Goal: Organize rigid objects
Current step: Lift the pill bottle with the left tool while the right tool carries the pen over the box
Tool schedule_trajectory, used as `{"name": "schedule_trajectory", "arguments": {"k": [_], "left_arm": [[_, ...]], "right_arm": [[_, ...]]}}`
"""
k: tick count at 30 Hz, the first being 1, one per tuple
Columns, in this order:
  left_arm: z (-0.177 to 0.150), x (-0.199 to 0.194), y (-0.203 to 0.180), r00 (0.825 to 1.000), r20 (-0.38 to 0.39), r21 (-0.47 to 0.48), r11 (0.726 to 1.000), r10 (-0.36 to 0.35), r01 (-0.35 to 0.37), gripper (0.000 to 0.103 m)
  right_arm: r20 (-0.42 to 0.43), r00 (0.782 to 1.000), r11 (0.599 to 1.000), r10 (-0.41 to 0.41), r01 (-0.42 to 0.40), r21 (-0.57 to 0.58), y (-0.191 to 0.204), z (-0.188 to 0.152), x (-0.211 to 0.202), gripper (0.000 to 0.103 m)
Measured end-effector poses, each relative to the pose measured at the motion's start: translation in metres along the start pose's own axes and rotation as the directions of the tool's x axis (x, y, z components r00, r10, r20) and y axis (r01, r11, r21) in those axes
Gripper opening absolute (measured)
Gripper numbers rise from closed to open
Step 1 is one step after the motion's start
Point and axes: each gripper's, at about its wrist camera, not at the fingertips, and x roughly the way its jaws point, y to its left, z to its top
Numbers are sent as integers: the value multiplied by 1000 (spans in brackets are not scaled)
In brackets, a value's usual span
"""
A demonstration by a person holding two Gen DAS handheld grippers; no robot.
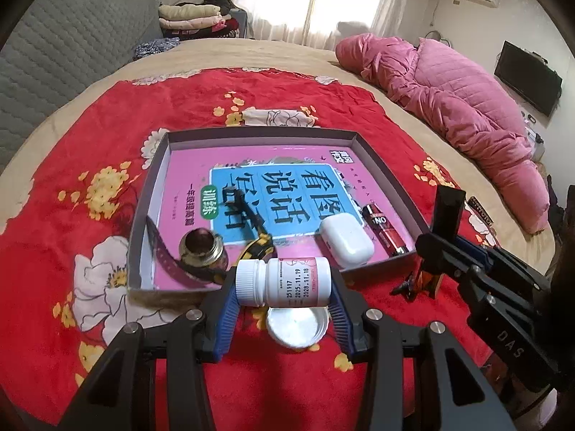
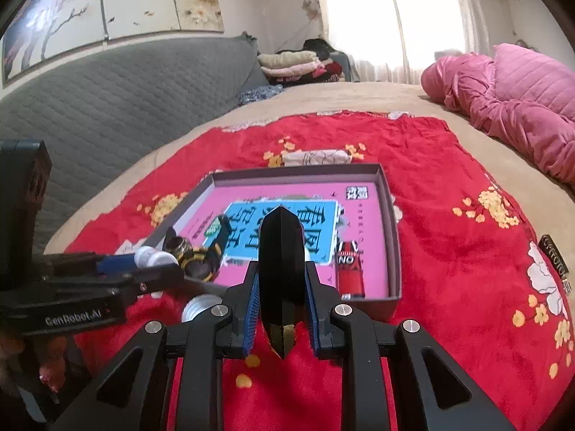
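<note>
My left gripper (image 1: 284,283) is shut on a white pill bottle (image 1: 284,281), held sideways just above the near edge of the shallow grey box (image 1: 258,133). The box holds a pink book (image 1: 187,179), a watch with a yellow and black strap (image 1: 205,251), a white earbud case (image 1: 346,239) and a red lighter (image 1: 386,230). My right gripper (image 2: 282,298) is shut on a black pointed object (image 2: 282,269), upright over the red blanket near the box's front edge. It also shows in the left wrist view (image 1: 445,212).
A white round lid (image 1: 297,327) lies on the red flowered blanket (image 1: 72,222) under the bottle. A pink quilted coat (image 1: 449,100) lies at the right. A grey headboard (image 2: 107,100) and folded clothes (image 2: 298,63) stand behind. A dark labelled object (image 2: 555,255) lies at the blanket's right edge.
</note>
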Motion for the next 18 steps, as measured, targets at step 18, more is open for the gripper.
{"name": "schedule_trajectory", "arguments": {"k": [18], "left_arm": [[25, 26, -17, 1000, -5, 16, 999, 28, -28, 46]], "right_arm": [[70, 997, 997, -14, 10, 70, -28, 16, 17, 23]]}}
